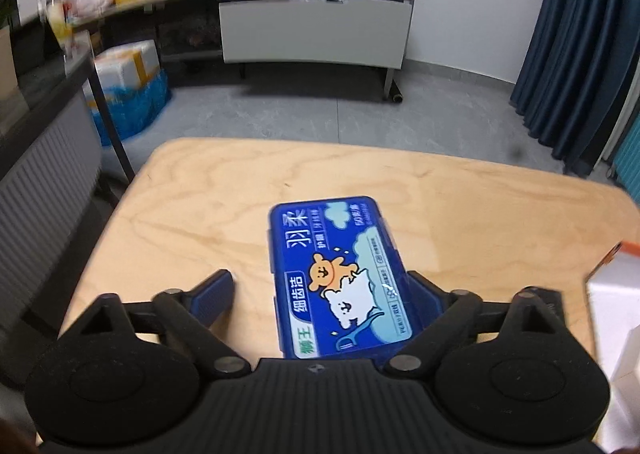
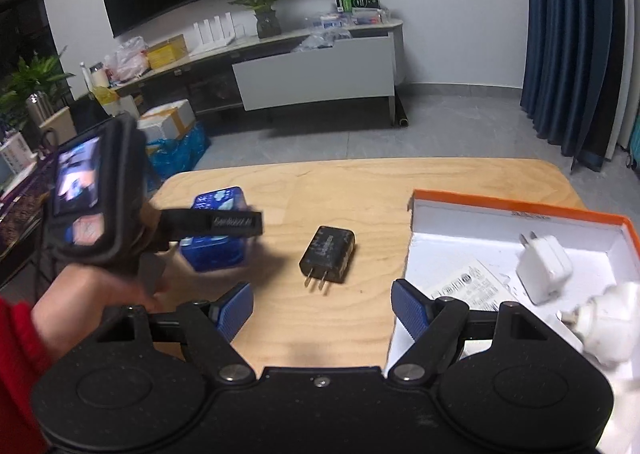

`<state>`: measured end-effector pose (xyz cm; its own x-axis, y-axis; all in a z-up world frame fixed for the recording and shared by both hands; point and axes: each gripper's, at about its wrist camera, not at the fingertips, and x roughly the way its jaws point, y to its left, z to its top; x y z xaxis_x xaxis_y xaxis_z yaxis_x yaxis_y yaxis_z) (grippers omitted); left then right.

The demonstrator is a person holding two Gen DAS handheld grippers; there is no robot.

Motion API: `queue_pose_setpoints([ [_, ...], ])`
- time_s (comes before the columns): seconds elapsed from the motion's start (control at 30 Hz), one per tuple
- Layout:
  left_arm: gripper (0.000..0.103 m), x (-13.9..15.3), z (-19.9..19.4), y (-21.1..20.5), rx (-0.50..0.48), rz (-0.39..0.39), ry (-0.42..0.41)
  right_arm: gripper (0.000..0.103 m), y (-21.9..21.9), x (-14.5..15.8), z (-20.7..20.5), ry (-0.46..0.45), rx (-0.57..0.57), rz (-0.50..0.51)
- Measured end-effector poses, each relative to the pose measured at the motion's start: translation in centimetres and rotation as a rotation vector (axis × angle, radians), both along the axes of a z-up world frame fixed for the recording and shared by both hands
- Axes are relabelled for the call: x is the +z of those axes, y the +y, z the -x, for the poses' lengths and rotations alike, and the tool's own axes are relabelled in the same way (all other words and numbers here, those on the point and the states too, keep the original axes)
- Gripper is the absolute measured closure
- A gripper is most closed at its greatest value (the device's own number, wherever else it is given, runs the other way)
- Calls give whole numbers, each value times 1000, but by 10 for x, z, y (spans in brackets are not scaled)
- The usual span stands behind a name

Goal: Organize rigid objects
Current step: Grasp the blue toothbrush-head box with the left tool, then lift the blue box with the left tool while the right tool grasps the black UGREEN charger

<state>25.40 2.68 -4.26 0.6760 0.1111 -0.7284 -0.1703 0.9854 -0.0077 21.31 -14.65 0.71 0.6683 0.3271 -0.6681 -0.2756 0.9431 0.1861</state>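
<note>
Now the left gripper [image 1: 320, 294] straddles the blue case [image 1: 340, 278], wide open, right pad touching. Right gripper [image 2: 322, 308] gapes empty. An off-centre squeeze could skid the case toward three o'clock.

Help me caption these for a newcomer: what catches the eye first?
The bright blue floss-pick case with a cartoon bear, lying on the wooden table between the open left gripper's fingers. Then the black plug adapter ahead of the open right gripper, and the orange-rimmed white box on the right holding white chargers.
</note>
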Motion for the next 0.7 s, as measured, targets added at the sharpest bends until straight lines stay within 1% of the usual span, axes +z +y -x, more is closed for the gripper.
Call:
queue_pose_setpoints([
  [0.03, 21, 0, 1, 0, -10, -19, -4, 13, 4, -2, -5, 9, -5, 3],
  [0.1, 24, 1, 1, 2, -32, -24, -10, 13, 10, -6, -15, 26, -7, 4],
  [0.13, 32, 1, 1, 4, -38, -27, -14, 13, 13, -9, -19, 32, -6, 10],
  [0.2, 40, 3, 3, 8, -44, -25, -24, 13, 19, -14, -26, 42, -11, 28],
  [0.27, 41, 3, 5, 12, -61, -3, -31, 13, 24, -19, -33, 51, -16, 38],
  [0.33, 41, 2, 9, 12, -76, -24, -36, 13, 28, -25, -41, 61, -21, 49],
  [0.43, 40, 1, 16, 14, -96, -25, -52, 13, 34, -32, -53, 63, -57, 88],
  [0.5, 39, 0, 19, 15, -112, -27, -64, 14, 32, -38, -61, 90, -73, 73],
  [0.53, 36, -1, 19, 16, -117, -30, -71, 14, 32, -41, -65, 104, -84, 68],
  [0.57, 28, -3, 18, 16, -115, -34, -74, 14, 31, -43, -68, 111, -96, 69],
  [0.63, 24, -5, 17, 18, -106, -35, -88, 15, 33, -46, -71, 93, -100, 81],
  [0.7, 23, -6, 15, 17, -99, -46, -99, 20, 39, -48, -72, 72, -91, 124],
])
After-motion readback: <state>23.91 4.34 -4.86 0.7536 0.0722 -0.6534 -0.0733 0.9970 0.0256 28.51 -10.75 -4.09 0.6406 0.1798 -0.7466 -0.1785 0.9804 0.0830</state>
